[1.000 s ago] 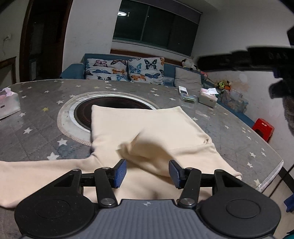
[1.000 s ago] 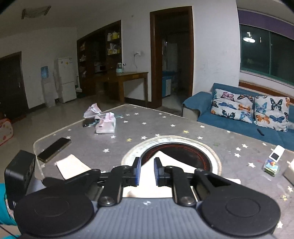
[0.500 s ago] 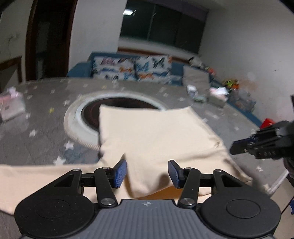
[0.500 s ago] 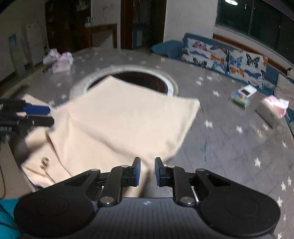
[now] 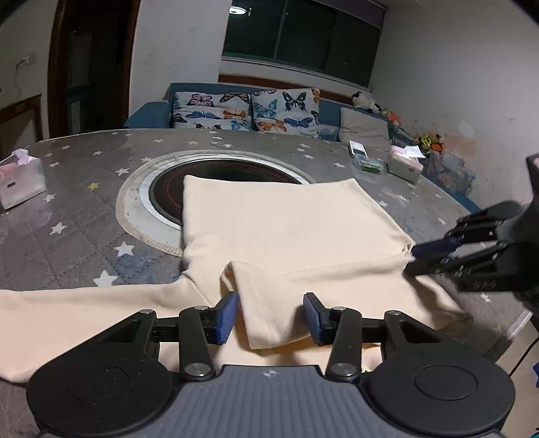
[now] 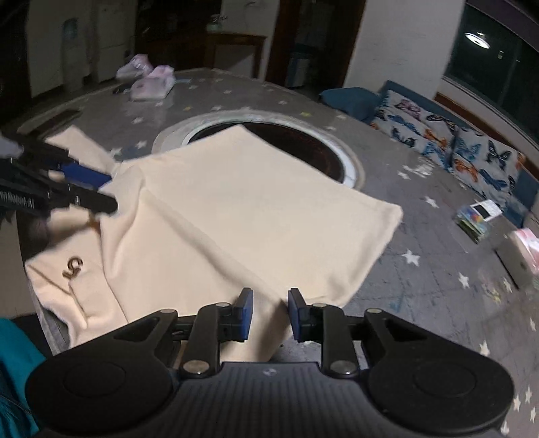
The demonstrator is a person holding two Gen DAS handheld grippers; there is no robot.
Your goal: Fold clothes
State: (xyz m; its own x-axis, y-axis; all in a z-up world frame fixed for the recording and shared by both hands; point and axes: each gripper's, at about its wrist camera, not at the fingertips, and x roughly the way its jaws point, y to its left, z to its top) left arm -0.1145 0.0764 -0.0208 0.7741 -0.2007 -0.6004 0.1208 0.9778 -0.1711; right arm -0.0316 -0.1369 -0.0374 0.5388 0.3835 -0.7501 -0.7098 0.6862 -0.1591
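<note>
Grey star-printed cloth covers the round table (image 5: 84, 202), which has a dark circular cooktop (image 5: 175, 178) sunk into its middle. Behind it stands a blue sofa (image 5: 151, 111) with butterfly cushions (image 5: 283, 107) under a dark window (image 5: 303, 30); a doorway and wooden furniture show in the right wrist view. Tissue boxes (image 5: 20, 175) sit at the table's edges, and a small card box (image 6: 478, 215) lies near the sofa side.

A cream garment (image 5: 276, 222) lies spread across the table, its far edge overlapping the cooktop, one sleeve folded inward. Small gold lettering on it (image 6: 72, 266) is unreadable.

On the left gripper (image 5: 271, 311) the jaws are closing, the sleeve cuff between the pads but not pressed. On the right gripper (image 6: 269, 311) the jaws are opening, parted either side of the garment's corner.
</note>
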